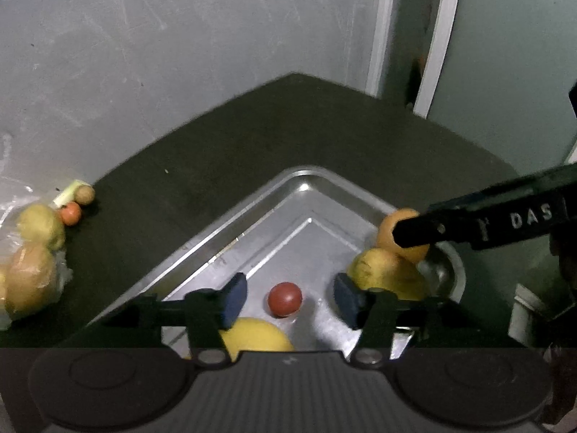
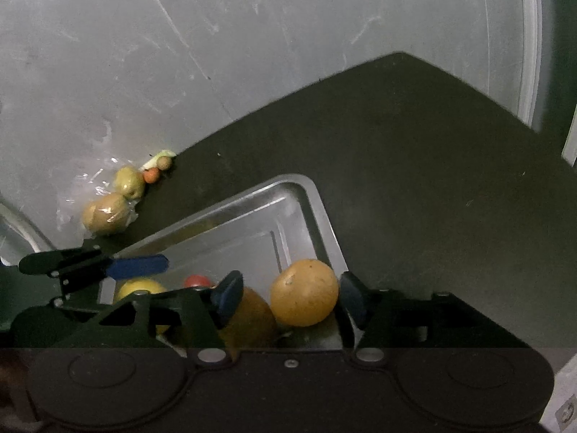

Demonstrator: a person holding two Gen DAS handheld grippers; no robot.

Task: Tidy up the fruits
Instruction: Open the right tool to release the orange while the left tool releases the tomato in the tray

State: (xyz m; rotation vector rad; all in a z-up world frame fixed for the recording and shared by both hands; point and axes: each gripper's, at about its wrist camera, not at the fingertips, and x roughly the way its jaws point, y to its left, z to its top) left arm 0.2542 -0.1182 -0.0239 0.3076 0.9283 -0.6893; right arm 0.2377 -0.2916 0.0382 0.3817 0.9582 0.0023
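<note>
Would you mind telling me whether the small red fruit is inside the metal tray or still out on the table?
Inside. The small red fruit rests on the floor of the metal tray, within its raised rim, between the open fingers of the left gripper.

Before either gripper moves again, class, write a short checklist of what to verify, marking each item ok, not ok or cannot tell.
1. Left gripper open: ok, fingers spread either side of the small red round fruit.
2. Red fruit lies in the shiny metal tray: ok.
3. Right gripper open: ok.
4. Its pads touching the large orange round fruit: cannot tell.
5. Orange fruit resting on the tray: cannot tell, its underside is hidden.
6. All fruit in the tray: not ok, several remain by the clear plastic bag on the dark table.
</note>
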